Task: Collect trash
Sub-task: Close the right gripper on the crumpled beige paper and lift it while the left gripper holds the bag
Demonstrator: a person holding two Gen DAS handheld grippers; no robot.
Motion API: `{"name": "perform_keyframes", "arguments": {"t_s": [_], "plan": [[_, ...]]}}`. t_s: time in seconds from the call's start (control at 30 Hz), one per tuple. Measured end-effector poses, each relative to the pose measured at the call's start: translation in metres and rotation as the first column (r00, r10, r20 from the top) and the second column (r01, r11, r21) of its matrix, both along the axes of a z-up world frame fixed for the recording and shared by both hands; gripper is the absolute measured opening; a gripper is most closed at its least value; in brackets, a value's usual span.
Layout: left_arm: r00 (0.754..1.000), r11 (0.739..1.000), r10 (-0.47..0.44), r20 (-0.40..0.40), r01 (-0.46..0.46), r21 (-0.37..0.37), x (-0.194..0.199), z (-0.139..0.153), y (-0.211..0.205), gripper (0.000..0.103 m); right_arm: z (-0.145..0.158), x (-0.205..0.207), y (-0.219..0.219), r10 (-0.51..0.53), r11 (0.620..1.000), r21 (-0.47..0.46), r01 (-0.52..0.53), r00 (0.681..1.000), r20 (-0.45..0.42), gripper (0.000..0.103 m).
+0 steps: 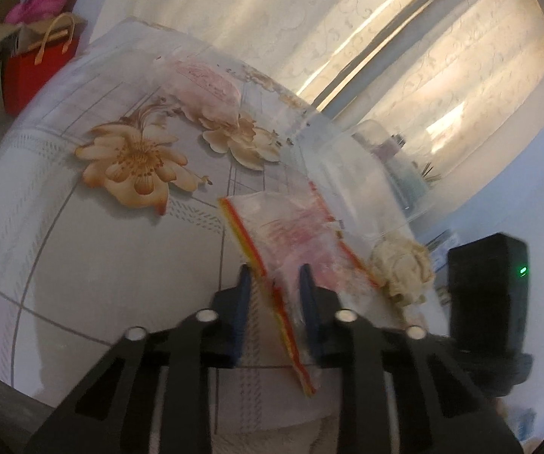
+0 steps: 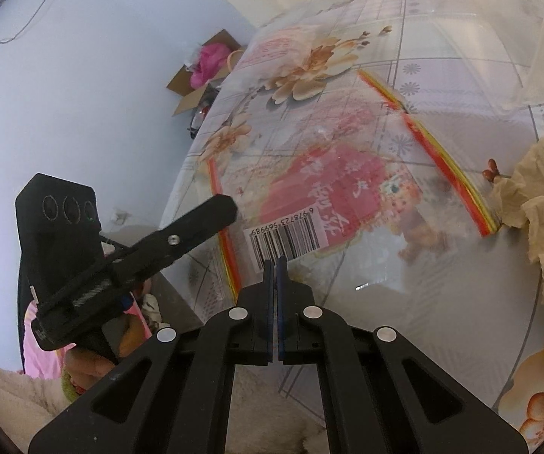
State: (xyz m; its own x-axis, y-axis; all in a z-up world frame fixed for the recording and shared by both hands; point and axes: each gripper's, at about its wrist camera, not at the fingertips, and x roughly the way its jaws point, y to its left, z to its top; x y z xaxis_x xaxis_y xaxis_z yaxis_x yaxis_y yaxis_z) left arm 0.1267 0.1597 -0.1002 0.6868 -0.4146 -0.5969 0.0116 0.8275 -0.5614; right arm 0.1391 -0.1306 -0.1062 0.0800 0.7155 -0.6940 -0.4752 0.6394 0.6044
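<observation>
A clear plastic snack bag [image 2: 321, 196] with red print, a barcode and red-yellow edge strips hangs over the front edge of the flowered table [image 2: 442, 283]. My right gripper [image 2: 275, 263] is shut on the bag's near edge, just below the barcode. In the left wrist view the same bag [image 1: 290, 238] runs between the fingers of my left gripper [image 1: 275, 276], whose jaws stand apart around its striped edge. A crumpled beige tissue [image 1: 402, 265] lies on the table right of the bag; it also shows in the right wrist view [image 2: 540, 204]. A second clear bag [image 1: 203, 87] lies farther back.
A clear plastic container [image 1: 396, 166] stands at the table's back right by the curtains. A red gift bag [image 1: 41, 64] and a cardboard box [image 2: 203, 72] with pink stuff sit on the floor beyond the table. The left gripper's body [image 2: 128, 261] hangs left of the table edge.
</observation>
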Motion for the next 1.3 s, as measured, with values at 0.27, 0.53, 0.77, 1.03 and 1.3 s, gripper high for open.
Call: {"name": "perform_keyframes", "arguments": {"t_s": [0.27, 0.53, 0.77, 1.03, 1.3], "plan": [[1.000, 0.991, 0.002, 0.001, -0.002, 0.136, -0.003, 0.001, -0.006, 0.012, 0.007, -0.007, -0.003, -0.027, 0.999, -0.023, 0.027, 0.999, 0.033, 0.005], [1.000, 0.970, 0.004, 0.019, -0.008, 0.241, -0.010, 0.002, -0.010, 0.012, 0.054, -0.043, -0.042, -0.074, 0.992, -0.083, 0.098, 0.964, 0.254, 0.052], [1.000, 0.969, 0.002, 0.021, -0.007, 0.246, -0.013, 0.003, -0.008, 0.012, 0.097, -0.048, -0.112, -0.135, 0.964, -0.140, 0.228, 0.867, 0.479, 0.081], [1.000, 0.968, 0.006, 0.018, -0.010, 0.249, -0.014, 0.004, -0.010, 0.011, 0.085, 0.023, -0.138, -0.089, 0.948, -0.222, 0.229, 0.857, 0.507, 0.095], [1.000, 0.966, 0.002, 0.014, -0.005, 0.257, -0.015, 0.005, -0.009, 0.011, 0.032, 0.067, -0.140, 0.035, 0.930, -0.354, 0.095, 0.939, 0.343, 0.095]]}}
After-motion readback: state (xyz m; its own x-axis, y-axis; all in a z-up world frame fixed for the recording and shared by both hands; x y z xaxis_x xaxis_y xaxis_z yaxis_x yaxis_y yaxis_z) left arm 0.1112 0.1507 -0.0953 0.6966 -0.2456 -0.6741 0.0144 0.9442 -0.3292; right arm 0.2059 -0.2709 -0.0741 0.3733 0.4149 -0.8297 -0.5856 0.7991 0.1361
